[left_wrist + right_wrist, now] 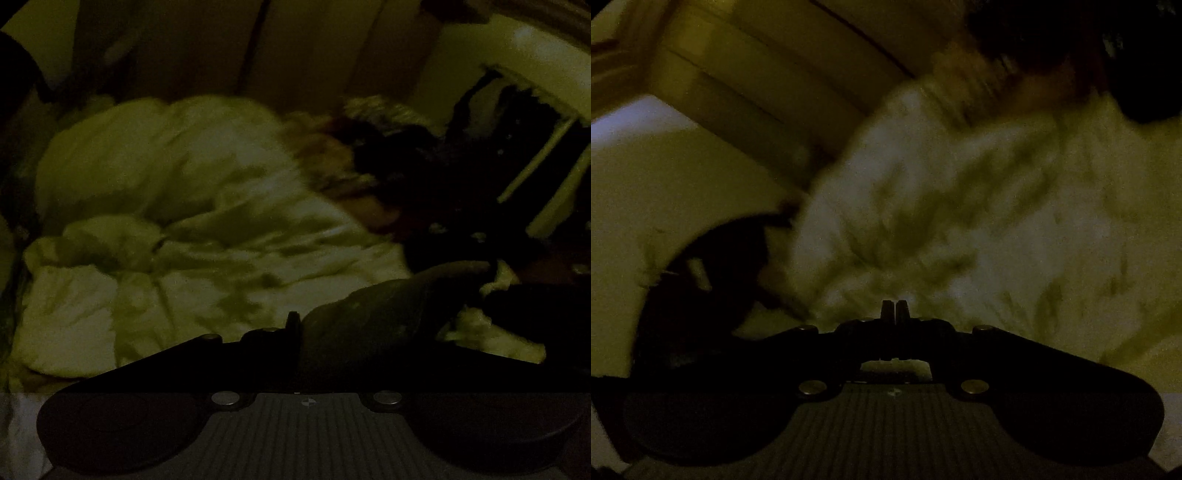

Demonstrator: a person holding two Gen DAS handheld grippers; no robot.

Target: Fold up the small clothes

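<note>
The scene is very dark and blurred. In the left wrist view a dark garment (388, 317) drapes over the right side of my left gripper (295, 321); one fingertip (293, 319) shows and the other is hidden by the cloth, so the jaws look closed on it. A crumpled pale blanket (177, 229) fills the middle. In the right wrist view my right gripper (894, 312) has its two fingertips (886, 310) pressed together with nothing visible between them, in front of the same pale blanket (979, 206). A dark cloth (713, 280) lies to its left.
A heap of dark and patterned clothes (424, 158) lies at the right of the left wrist view, beside pale slats (546, 173). A pale wall with panel lines (746, 85) rises behind the bedding.
</note>
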